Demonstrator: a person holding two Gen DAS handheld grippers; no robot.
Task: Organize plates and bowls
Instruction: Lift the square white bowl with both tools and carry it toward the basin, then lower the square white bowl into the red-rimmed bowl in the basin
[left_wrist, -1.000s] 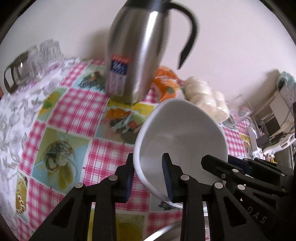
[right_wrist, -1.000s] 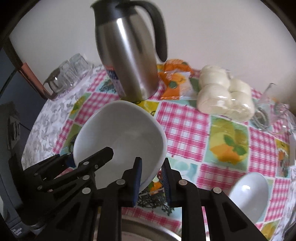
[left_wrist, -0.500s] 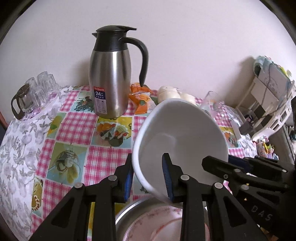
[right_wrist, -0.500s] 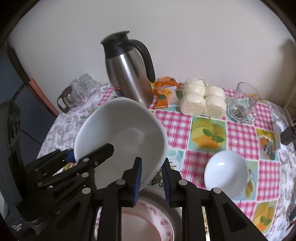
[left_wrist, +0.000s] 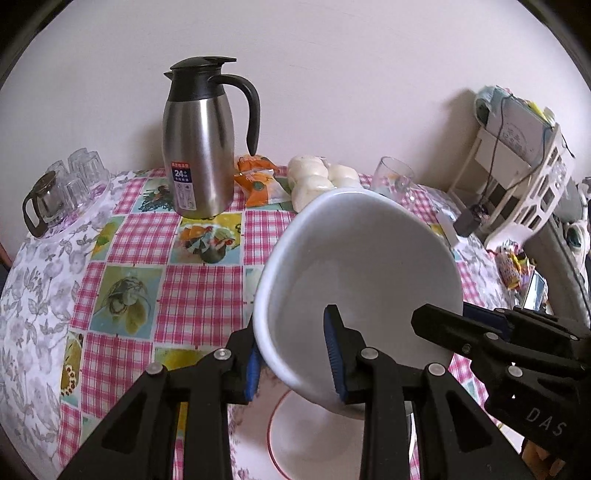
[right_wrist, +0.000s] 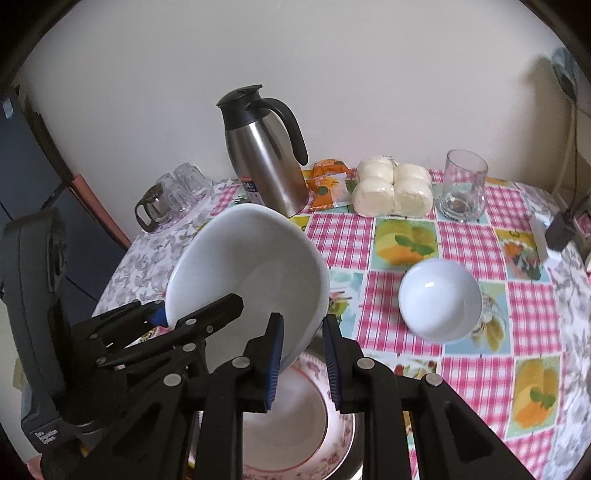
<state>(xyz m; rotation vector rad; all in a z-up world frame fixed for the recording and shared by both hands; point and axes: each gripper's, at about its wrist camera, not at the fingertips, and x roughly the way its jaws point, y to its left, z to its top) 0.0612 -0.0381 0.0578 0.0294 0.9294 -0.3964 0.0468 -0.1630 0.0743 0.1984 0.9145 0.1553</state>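
The large white ceramic bowl (left_wrist: 362, 273) is held tilted in the air above the flower-rimmed, red-ringed plate (right_wrist: 325, 435), gripped on opposite sides of its rim by both tools; the left gripper (left_wrist: 293, 360) is clamped on the rim, one blue pad inside the bowl and one outside; the right gripper (right_wrist: 301, 360) is clamped on the opposite rim in the same manner. The small white bowl (right_wrist: 439, 299) sits upright on the pink-checked, fruit-print tablecloth (right_wrist: 406, 236), well apart from the plate. The stainless-steel vacuum jug with black lid and handle (left_wrist: 199, 147) carries a label reading "24"; its smaller print is illegible. The right tool's housing, seen in the left view, is marked "DAS".
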